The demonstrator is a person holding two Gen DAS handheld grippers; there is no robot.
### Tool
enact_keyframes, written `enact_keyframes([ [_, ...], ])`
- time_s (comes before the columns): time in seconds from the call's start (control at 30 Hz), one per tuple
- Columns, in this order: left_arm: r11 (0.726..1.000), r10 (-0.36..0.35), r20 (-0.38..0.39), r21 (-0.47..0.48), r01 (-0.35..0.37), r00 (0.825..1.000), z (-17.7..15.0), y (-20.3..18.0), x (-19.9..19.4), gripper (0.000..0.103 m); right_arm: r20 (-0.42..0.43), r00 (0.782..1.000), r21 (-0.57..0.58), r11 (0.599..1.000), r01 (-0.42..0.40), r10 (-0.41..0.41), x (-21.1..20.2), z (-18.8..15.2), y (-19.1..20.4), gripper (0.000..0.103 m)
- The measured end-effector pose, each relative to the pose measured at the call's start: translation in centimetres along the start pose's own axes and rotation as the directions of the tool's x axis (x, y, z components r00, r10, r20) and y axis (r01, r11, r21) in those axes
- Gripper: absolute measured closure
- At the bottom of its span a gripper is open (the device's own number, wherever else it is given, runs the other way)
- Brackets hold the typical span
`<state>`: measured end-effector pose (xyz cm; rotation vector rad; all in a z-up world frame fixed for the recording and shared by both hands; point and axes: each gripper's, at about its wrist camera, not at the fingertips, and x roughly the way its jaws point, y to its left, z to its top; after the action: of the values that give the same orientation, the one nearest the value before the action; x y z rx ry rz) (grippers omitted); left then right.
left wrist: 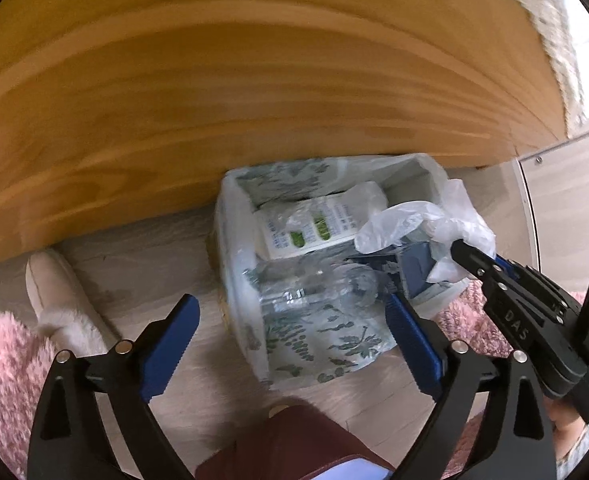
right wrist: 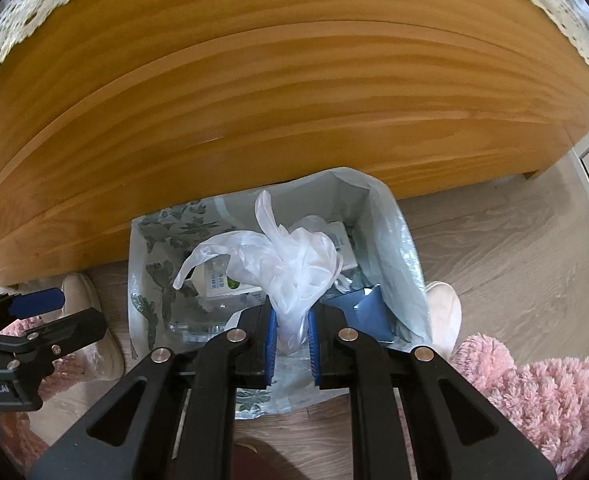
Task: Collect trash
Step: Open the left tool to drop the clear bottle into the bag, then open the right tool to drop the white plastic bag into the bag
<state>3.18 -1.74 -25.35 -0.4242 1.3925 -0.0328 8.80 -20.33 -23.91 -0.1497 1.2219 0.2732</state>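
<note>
A broad wooden panel point(left wrist: 254, 80) fills the upper half of both views, standing over a pale wood-look floor point(right wrist: 494, 232). Against its foot sits a small bin lined with a leaf-patterned plastic bag point(left wrist: 326, 344), the mouth open toward the cameras. Inside the bin lie a white carton with green marks point(left wrist: 306, 228), a clear plastic bottle point(left wrist: 318, 292) and a blue box point(right wrist: 364, 312) at the right side. Pink fluffy fabric point(right wrist: 554, 396) shows at the lower edges, and a pale furry slipper point(left wrist: 54, 292) rests on the floor to the left of the bin. The right gripper point(right wrist: 290, 340) points down over the bin with its blue pads pressed tight on a crumpled white plastic glove point(right wrist: 290, 264), which fans out above the bin's contents. The left gripper point(left wrist: 294, 344) hangs over the near edge of the bin with its jaws spread wide and nothing pinched between them; the bottle lies below the gap, inside the bin.
</note>
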Motion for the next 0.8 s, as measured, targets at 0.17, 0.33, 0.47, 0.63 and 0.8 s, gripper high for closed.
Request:
enact_keyframes([
  [0.17,0.996,-0.026,-0.05,-0.088,0.021,0.998,-0.2,1.7,0.6,0.012,-0.02,1.0,-0.033,0.999,0.016,-0.016,0.7,0.2,1.0,0.09],
  [0.33,0.992,-0.041,-0.063,-0.119,0.033,0.997,-0.5,2.0,0.7,0.011,-0.022,0.999,-0.051,0.998,0.03,-0.032,1.3,0.5,1.5,0.09],
  [0.47,0.993,-0.038,-0.062,-0.115,0.031,0.997,-0.6,1.9,0.6,0.011,-0.027,0.999,-0.061,0.997,0.039,-0.04,1.7,0.4,1.6,0.09],
  [0.63,0.992,-0.03,-0.075,-0.126,0.02,0.997,-0.5,2.0,1.0,0.009,-0.016,0.999,-0.085,0.995,0.044,-0.046,1.5,0.2,1.9,0.09],
  [0.8,0.99,-0.028,-0.086,-0.142,0.015,0.996,-0.4,2.3,1.3,0.009,0.001,0.998,-0.115,0.991,0.063,-0.063,1.3,0.0,2.3,0.089],
])
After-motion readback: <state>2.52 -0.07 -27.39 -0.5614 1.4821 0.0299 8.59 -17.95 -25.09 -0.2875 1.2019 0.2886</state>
